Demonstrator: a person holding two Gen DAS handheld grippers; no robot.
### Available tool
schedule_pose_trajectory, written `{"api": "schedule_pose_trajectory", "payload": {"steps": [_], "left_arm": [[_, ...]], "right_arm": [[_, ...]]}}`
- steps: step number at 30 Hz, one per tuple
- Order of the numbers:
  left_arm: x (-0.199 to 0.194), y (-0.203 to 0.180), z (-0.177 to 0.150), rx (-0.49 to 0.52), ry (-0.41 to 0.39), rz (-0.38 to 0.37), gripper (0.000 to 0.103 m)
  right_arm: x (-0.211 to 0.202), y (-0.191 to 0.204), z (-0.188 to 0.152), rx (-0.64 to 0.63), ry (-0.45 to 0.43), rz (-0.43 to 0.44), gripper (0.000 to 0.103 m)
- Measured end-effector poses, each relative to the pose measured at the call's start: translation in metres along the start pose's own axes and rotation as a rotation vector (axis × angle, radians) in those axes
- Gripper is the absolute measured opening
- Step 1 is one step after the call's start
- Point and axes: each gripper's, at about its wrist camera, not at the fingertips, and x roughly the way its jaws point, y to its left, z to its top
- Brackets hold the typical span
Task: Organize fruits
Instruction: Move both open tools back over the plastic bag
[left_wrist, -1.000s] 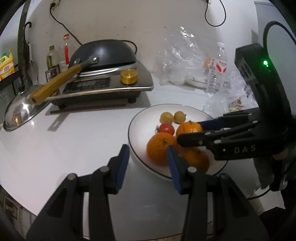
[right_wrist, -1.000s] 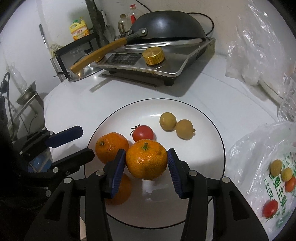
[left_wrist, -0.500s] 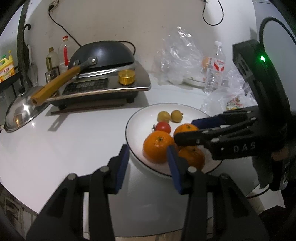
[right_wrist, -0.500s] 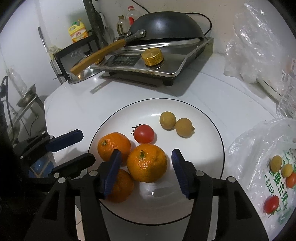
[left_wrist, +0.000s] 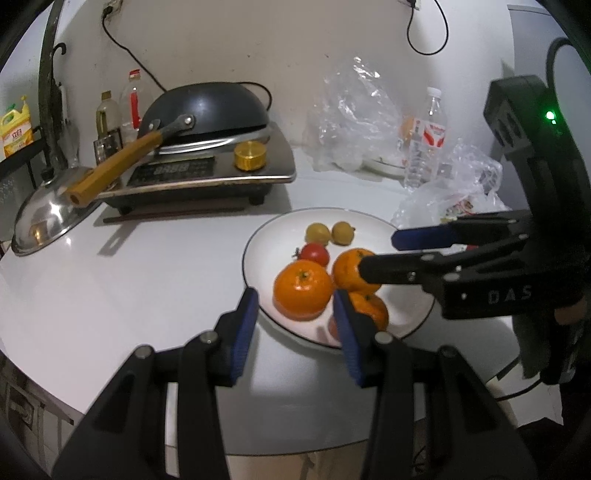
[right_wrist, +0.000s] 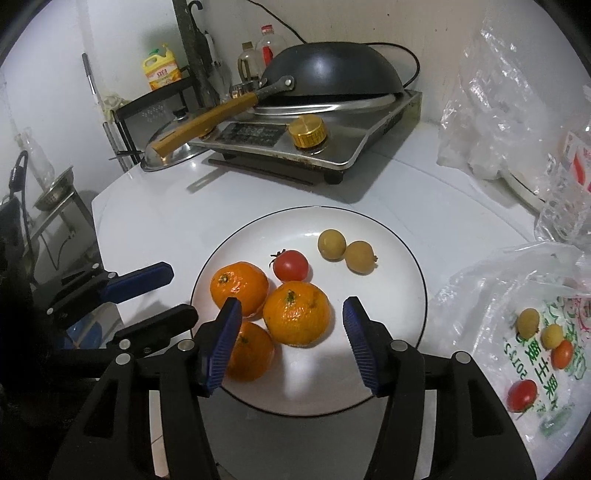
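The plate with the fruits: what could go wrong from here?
1. The three oranges touch each other, so a bump from the open right gripper close above them could roll one toward the plate rim.
2. The left gripper hovers at the plate's edge and could knock or tip it.
3. The fruits left in the bag lie on loose, crumpled plastic, so a pick there may catch the plastic.
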Motion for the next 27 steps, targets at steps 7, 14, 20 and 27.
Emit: {"api": "schedule_pose_trajectory", "payload": {"steps": [7,14,20,27], "left_arm": [[-0.01,-0.01,0.003,-0.008,-0.01,0.008,0.044],[-0.018,-0.025,0.007,-0.008,-0.028,0.009,0.044],[-0.022,-0.042,0.012,0.008,-0.035,0.012,0.044],[-0.023,-0.067,0.018,0.039,-0.041,-0.003,0.047]], "right_arm": [[-0.021,-0.007,-0.008,0.008,-0.027,-0.017,0.06],[-0.042,-0.015,-0.017,0.017,-0.054,-0.025,0.06],[-0.061,-0.023,-0.021,0.023,-0.085,-0.034,0.06],[-0.079,-0.04,-0.031,0.041,-0.105,-0.052,0.06]]}}
